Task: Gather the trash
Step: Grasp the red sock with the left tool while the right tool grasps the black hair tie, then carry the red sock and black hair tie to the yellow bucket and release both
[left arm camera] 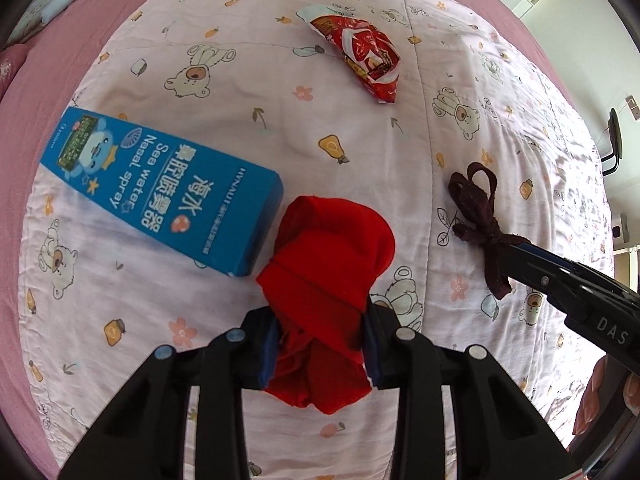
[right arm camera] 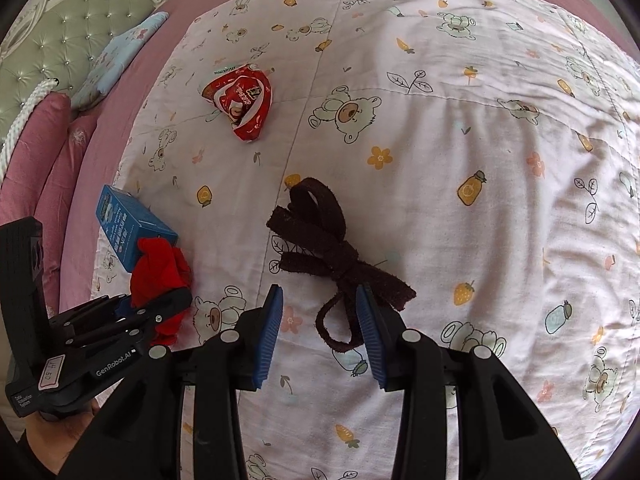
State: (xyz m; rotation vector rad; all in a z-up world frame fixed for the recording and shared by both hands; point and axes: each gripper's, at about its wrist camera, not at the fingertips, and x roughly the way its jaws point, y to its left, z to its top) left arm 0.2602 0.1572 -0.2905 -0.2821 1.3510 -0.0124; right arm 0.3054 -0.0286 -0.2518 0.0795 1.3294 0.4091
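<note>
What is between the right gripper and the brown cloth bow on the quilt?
Nothing visible. The right gripper sits over the brown bow, its fingers apart on either side of the bow's lower tail. Only the quilt lies beneath.

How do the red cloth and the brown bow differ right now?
The red cloth is a bunched bright lump; the brown bow is a flat dark strip tied in loops. The left gripper clamps the cloth; the right gripper's pads straddle the bow's tail without pressing it. Both lie on the bear-print quilt.
</note>
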